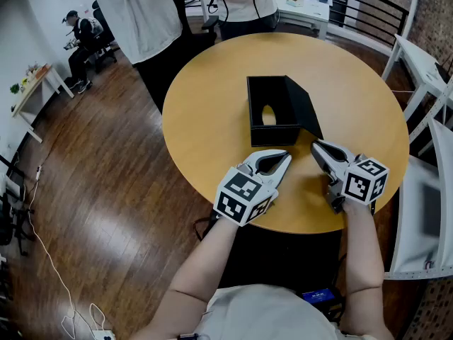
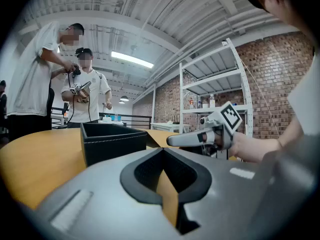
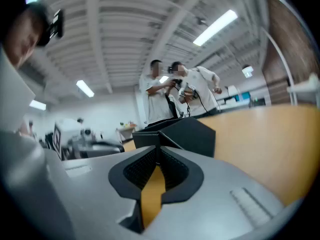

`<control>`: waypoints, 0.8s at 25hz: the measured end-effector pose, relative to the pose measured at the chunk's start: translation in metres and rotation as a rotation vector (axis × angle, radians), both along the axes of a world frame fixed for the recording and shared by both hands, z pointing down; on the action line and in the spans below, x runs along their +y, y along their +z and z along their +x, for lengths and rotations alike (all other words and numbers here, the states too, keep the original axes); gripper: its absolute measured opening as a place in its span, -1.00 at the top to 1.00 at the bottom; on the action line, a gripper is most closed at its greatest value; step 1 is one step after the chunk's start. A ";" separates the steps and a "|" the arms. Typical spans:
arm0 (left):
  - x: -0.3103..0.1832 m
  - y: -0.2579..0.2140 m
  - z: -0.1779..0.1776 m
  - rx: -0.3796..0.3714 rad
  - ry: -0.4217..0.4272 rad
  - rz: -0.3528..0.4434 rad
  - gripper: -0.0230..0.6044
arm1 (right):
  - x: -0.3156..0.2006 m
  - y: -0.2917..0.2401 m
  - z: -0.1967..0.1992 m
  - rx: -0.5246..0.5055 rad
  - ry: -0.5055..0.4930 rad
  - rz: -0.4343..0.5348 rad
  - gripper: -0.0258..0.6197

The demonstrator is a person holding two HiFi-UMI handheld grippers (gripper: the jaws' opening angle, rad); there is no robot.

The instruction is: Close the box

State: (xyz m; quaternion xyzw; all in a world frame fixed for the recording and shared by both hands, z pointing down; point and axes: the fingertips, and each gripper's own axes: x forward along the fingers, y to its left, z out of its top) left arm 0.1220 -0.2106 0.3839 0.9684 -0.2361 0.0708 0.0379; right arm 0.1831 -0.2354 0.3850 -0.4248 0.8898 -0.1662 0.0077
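Box (image 1: 272, 112), head view: black and open-topped, it is set near the middle of the round bench (image 1: 205, 133). Its lid (image 1: 306, 108) is folded out to the right and slopes down to the bench top.
Left gripper (image 1: 284, 156), head view: held just short of the box's near wall, with the tips pointed at it and not touching.
Right gripper (image 1: 316, 146), head view: held near the lid's lower near corner. Contact cannot be made out.
Surroundings, head view: two standing people (image 1: 145, 16) are seen beyond the far edge and a seated person (image 1: 81, 37) far off to the left. Nothing is seen on the bench between the grippers and the box.
Fingers (image 2: 142, 174), left gripper view: closed tip to tip, with nothing held; only bench is seen through the gap below the tips. The box is seen ahead to the left, the right gripper beside it and white shelving (image 2: 215, 84) behind.
Fingers (image 3: 132, 171), right gripper view: also closed together and empty. The box's corner and the sloped lid are seen straight ahead.
Risk, sliding: the box looks light and is not braced, so it could be shoved across the bench if the lid is pushed sideways rather than lifted.
Risk, slipping: a closed tip could skid off the slanted lid, which might then fall back open.
Obstruction: none is judged to stand in the way.
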 end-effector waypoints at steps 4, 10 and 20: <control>-0.003 -0.003 -0.006 -0.004 -0.008 0.010 0.93 | -0.017 -0.012 -0.006 -0.245 -0.004 -0.139 0.59; -0.006 -0.005 -0.008 -0.004 -0.011 0.010 0.93 | -0.050 0.027 0.012 0.753 0.178 0.094 0.28; -0.006 -0.005 -0.009 -0.003 -0.010 0.008 0.93 | -0.068 0.022 0.026 1.153 0.145 0.185 0.69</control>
